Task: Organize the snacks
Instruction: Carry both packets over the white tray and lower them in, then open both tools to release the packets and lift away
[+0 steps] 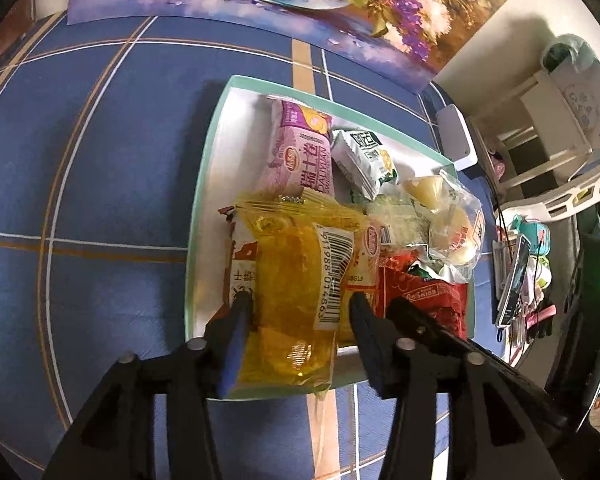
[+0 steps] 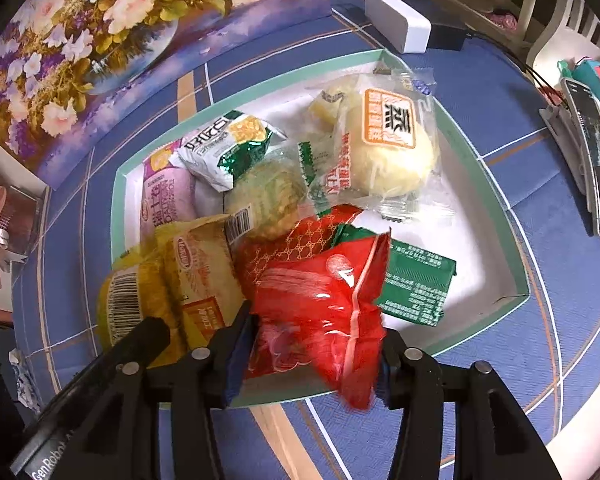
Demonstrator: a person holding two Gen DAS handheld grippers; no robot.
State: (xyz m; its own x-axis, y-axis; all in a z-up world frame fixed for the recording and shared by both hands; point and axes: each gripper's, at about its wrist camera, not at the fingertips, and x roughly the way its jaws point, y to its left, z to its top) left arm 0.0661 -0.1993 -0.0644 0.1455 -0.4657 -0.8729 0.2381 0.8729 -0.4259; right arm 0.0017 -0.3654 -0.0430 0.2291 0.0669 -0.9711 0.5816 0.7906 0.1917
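I see my left gripper (image 1: 296, 304) with its fingers apart around the yellow snack pack (image 1: 296, 280), not squeezing it. My right gripper (image 2: 316, 332) has its fingers a little apart around the red snack pack (image 2: 320, 304). Both packs sit in the green-edged tray (image 1: 204, 184) with other snacks.

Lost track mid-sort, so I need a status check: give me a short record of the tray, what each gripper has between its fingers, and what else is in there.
surface: blue checked tablecloth
container: teal-rimmed tray, white inside
left gripper: open, yellow packet between its fingers, at the tray's near end
right gripper: open, red packet between its fingers, blurred
also in tray: purple packet, green-and-white packet, clear-wrapped bun
outside tray: white box past the far corner
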